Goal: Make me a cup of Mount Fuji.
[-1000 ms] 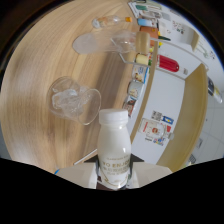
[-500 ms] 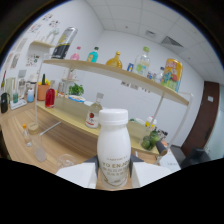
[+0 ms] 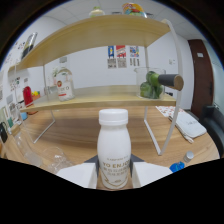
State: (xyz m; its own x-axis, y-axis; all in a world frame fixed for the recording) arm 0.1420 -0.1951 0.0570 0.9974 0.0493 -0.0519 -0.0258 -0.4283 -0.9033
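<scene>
A white milk bottle (image 3: pixel 113 145) with a white cap stands upright between my gripper's (image 3: pixel 114 176) two white fingers (image 3: pixel 80 175), which press on both of its sides. The bottle is held above a wooden table (image 3: pixel 75 132). Clear glass cups (image 3: pixel 47 157) lie low beside the left finger. Beyond the bottle stands a two-level wooden shelf (image 3: pixel 100 100).
On the lower shelf board sit a clear bottle with a red label (image 3: pixel 64 86), a red object (image 3: pixel 27 95) and a jar with green contents and a dark lid (image 3: pixel 157 84). More bottles top the shelf. A white pad (image 3: pixel 186 125) lies at the right, a blue cap (image 3: pixel 176 166) near the right finger.
The view has swung and dropped closer to the shelf; the shelf now looms directly ahead. The bottle stays held between the fingers.
</scene>
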